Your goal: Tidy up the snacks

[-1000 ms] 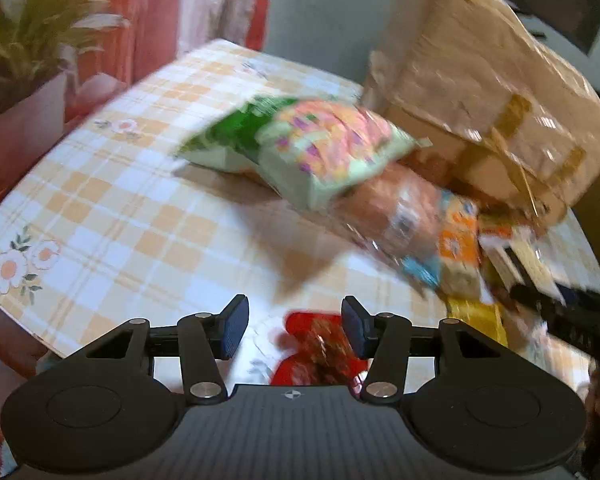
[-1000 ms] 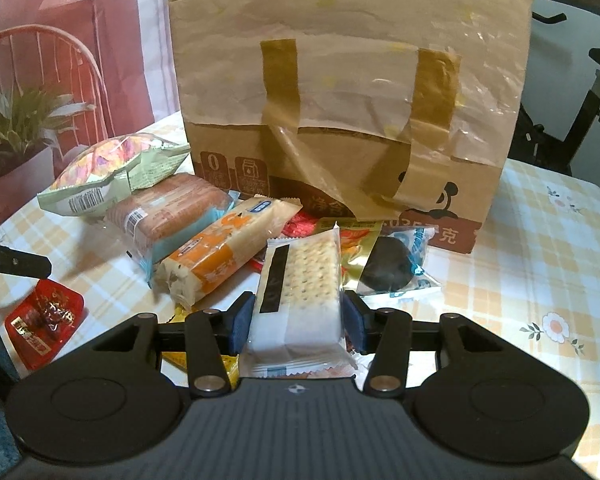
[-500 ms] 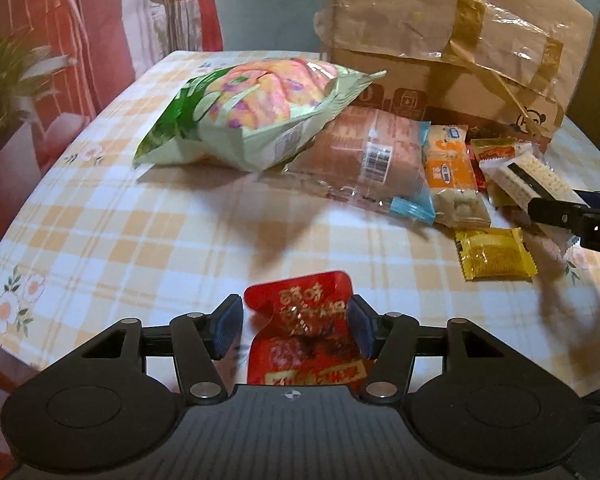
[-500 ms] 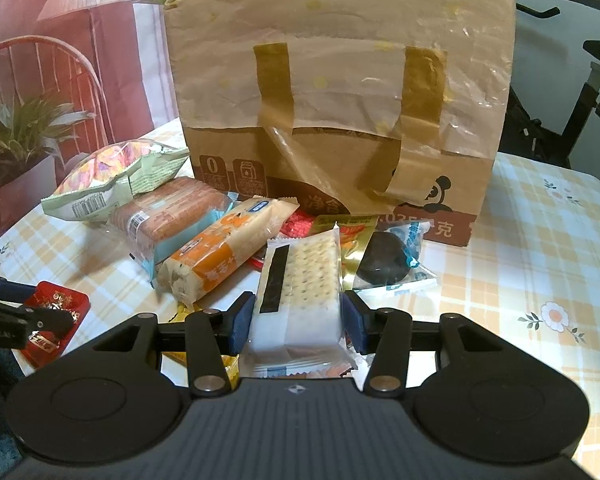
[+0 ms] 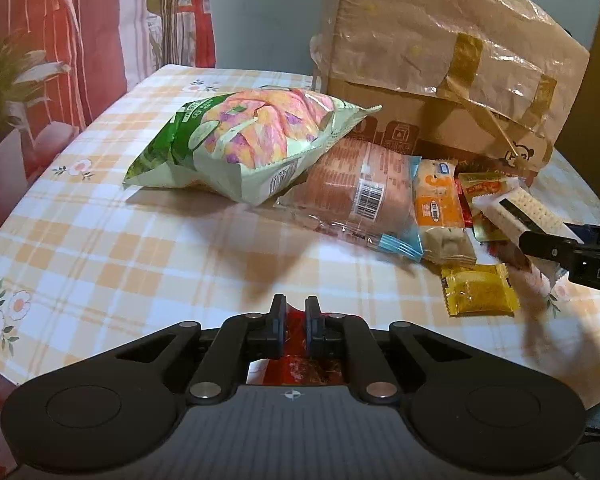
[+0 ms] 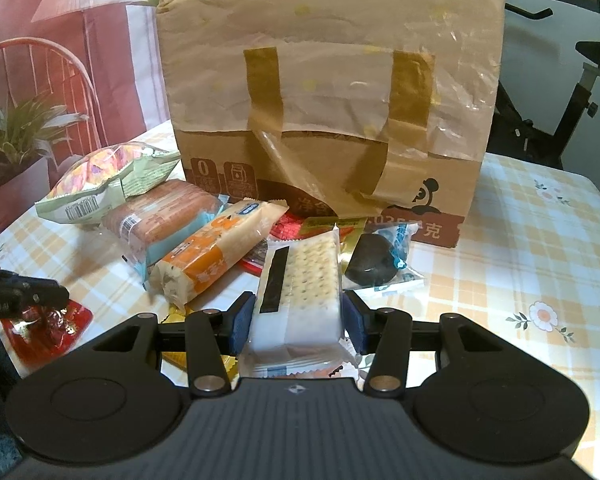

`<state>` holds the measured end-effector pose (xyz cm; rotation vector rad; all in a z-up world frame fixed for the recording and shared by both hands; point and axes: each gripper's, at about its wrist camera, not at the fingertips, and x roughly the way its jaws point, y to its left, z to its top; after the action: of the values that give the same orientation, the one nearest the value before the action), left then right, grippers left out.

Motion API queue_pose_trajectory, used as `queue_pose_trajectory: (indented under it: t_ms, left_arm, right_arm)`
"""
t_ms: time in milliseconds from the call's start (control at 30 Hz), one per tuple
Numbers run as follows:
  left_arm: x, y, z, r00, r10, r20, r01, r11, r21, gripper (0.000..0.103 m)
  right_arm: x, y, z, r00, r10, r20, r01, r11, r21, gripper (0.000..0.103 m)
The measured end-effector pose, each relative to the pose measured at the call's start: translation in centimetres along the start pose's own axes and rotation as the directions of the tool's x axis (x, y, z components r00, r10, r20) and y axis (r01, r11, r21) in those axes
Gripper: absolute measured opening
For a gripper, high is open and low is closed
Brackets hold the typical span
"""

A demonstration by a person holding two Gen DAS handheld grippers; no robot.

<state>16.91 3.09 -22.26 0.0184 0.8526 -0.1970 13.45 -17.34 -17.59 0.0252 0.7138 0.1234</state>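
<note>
My left gripper (image 5: 296, 312) is shut on a small red snack packet (image 5: 300, 368), pinching its thin top edge near the table's front edge; the same red packet (image 6: 48, 332) lies at the left in the right wrist view. My right gripper (image 6: 298, 320) is shut on a white cracker pack (image 6: 300, 284), held just above the pile. A green and pink chip bag (image 5: 244, 144), a brown biscuit pack (image 5: 360, 188) and an orange cracker pack (image 5: 436, 204) lie in a row before the tall brown paper bag (image 6: 332, 92).
A yellow sachet (image 5: 478, 290) lies right of the left gripper. A dark round snack in a clear wrapper (image 6: 374, 264) sits by the bag. The checked tablecloth (image 5: 100, 248) shows bare at the left. A potted plant (image 6: 12, 140) and a chair stand beyond the left edge.
The left gripper swung round and settled over the red packet, then its fingers shut on the packet's edge. The right gripper kept still with the cracker pack.
</note>
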Motion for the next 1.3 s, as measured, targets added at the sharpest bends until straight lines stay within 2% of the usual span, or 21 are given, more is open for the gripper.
queue_pose_trajectory:
  t_ms: [233, 600, 733, 800, 867, 967, 1167, 1300]
  left_arm:
    - [1.0, 0.4, -0.1, 1.000, 0.002, -0.015, -0.002, 1.000, -0.009, 0.011]
    - [2.7, 0.1, 2.1, 1.000, 0.012, -0.022, -0.012, 1.000, -0.002, 0.011]
    - [2.6, 0.3, 2.2, 1.000, -0.008, -0.029, 0.008, 1.000, -0.012, 0.014]
    - [2.5, 0.5, 2.2, 0.999, -0.029, -0.037, 0.028, 0.999, -0.020, 0.019]
    - [2.3, 0.6, 2.2, 0.998, -0.040, -0.044, 0.039, 0.999, -0.015, 0.032]
    - [1.6, 0.7, 2.3, 0.999, -0.040, -0.026, 0.040, 0.999, -0.013, 0.043]
    - [0.3, 1.5, 2.3, 0.999, -0.041, -0.011, 0.040, 0.997, -0.069, 0.051]
    - [-0.3, 1.5, 1.6, 0.999, -0.040, -0.019, 0.038, 0.996, -0.083, 0.052]
  right_arm:
    - [-0.2, 0.0, 0.0, 1.000, 0.000, 0.002, 0.000, 1.000, -0.002, 0.050]
    - [-0.4, -0.2, 0.1, 1.000, -0.008, 0.002, 0.008, 1.000, -0.005, 0.050]
    - [-0.5, -0.3, 0.1, 1.000, -0.009, 0.001, 0.009, 1.000, -0.004, 0.050]
    - [-0.5, -0.3, 0.1, 1.000, -0.008, 0.002, 0.008, 1.000, -0.005, 0.050]
    - [-0.5, -0.2, 0.1, 1.000, -0.006, 0.001, 0.006, 1.000, -0.005, 0.050]
    - [-0.4, -0.2, 0.1, 1.000, -0.001, -0.001, 0.001, 1.000, -0.009, 0.050]
    - [-0.5, 0.0, 0.1, 1.000, -0.001, 0.003, 0.001, 1.000, -0.005, 0.050]
    - [-0.5, 0.1, 0.0, 1.000, 0.000, 0.004, 0.000, 1.000, 0.000, 0.050]
